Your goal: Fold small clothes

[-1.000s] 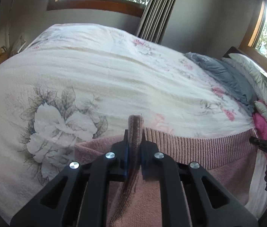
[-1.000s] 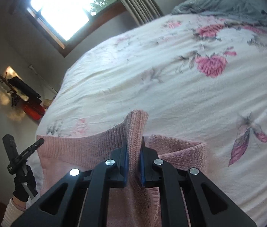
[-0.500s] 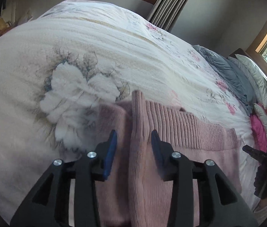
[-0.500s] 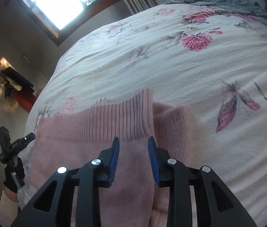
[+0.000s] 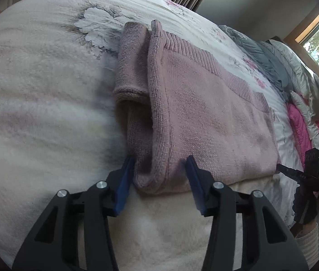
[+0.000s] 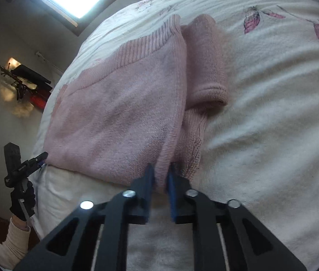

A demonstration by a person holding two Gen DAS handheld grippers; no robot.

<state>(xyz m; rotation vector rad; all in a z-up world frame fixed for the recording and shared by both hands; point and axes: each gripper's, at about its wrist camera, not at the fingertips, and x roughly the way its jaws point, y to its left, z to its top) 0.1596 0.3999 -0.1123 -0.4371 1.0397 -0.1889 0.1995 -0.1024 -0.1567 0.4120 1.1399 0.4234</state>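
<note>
- The pink knitted sweater [image 5: 204, 113] lies folded on the white fleecy bedspread with printed flowers [image 5: 35, 90], its near fold edge facing both tools.
- The left black two-finger gripper with blue pads [image 5: 160, 180] has its jaws spread wide; the near left corner of the sweater sits between the pads, and neither pad clearly presses it.
- The right black two-finger gripper with blue pads [image 6: 160, 179] has its jaws nearly together, pinching a narrow ridge of the sweater's near right corner.
- The sweater forms a flat rectangle with a ribbed hem [image 5: 206, 61] along the far edge.
- A rolled sleeve [image 6: 206, 67] lies beside the body at each end, its cuff opening turned toward the near side.
- In the right wrist view, the left tool [image 6: 21, 164] appears at the sweater's near left corner, held upright by a black-gloved hand [image 6: 23, 199] with a cream ribbed cuff [image 6: 12, 239] below.
- In the left wrist view, the right tool shows at the far right, by the sweater's near right corner.
- Grey and pink bedding [image 5: 299, 122] is heaped at the right of the bed.
</note>
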